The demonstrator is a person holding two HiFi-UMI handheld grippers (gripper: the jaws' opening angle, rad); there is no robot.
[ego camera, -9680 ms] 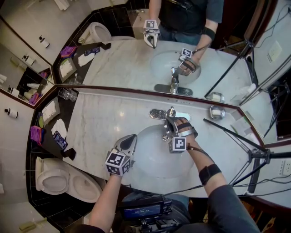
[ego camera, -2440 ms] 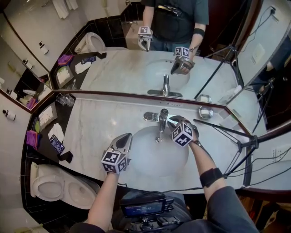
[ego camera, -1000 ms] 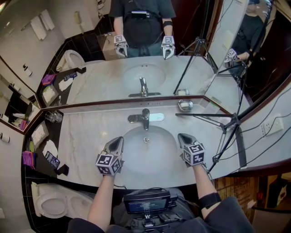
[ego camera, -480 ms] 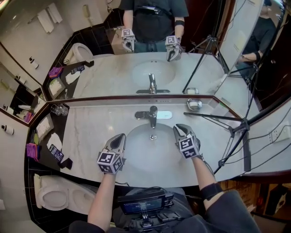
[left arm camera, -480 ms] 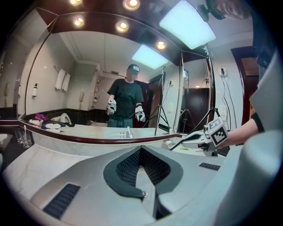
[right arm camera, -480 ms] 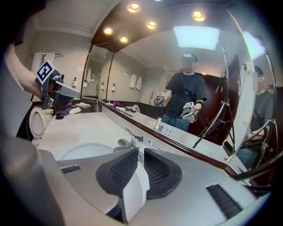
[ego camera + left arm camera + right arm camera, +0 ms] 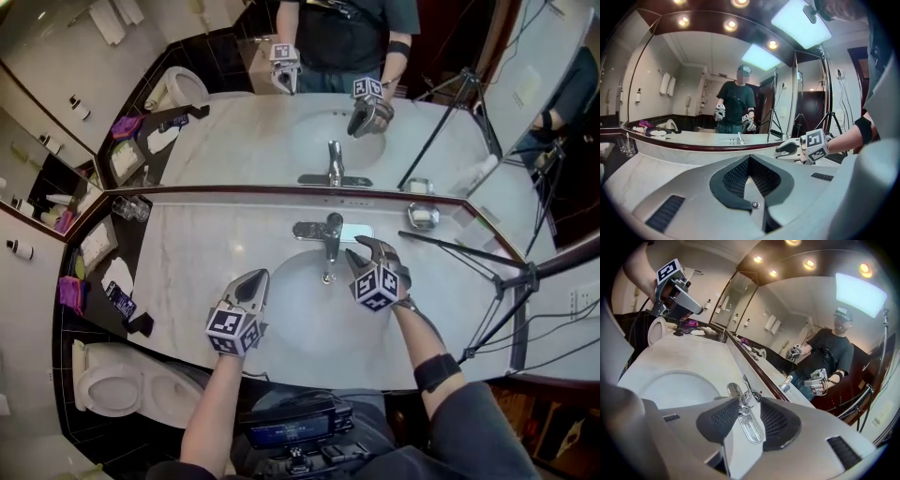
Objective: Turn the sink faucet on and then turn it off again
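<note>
While the right fingers (image 7: 717,420) stand apart, having just been opening, the clear lever (image 7: 751,426) of the faucet (image 7: 330,234) lies in the gap between them, and neither pad can be seen pressing on it. From the right gripper view the lever runs toward the camera, with the chrome faucet body just beyond the fingertips. In the head view the right gripper (image 7: 366,248) reaches in from the front right, rolled partly onto its side, its tips just beside the faucet at the back edge of the sink basin (image 7: 300,323).

By contrast, the left fingers (image 7: 733,180) are closed together with nothing between them. The left gripper (image 7: 255,281) hangs over the front left rim of the basin, well apart from the faucet, and points toward the back wall.

Around the basin spreads a pale marble worktop (image 7: 206,253). At its back a wide mirror (image 7: 234,141) repeats the faucet, both grippers and the person. 1 soap dish (image 7: 423,216) sits on the worktop to the right of the faucet, and a glass (image 7: 131,208) stands at the far left corner. A toilet (image 7: 112,380) is low at the left, and a tripod (image 7: 497,277) leans in from the right.
</note>
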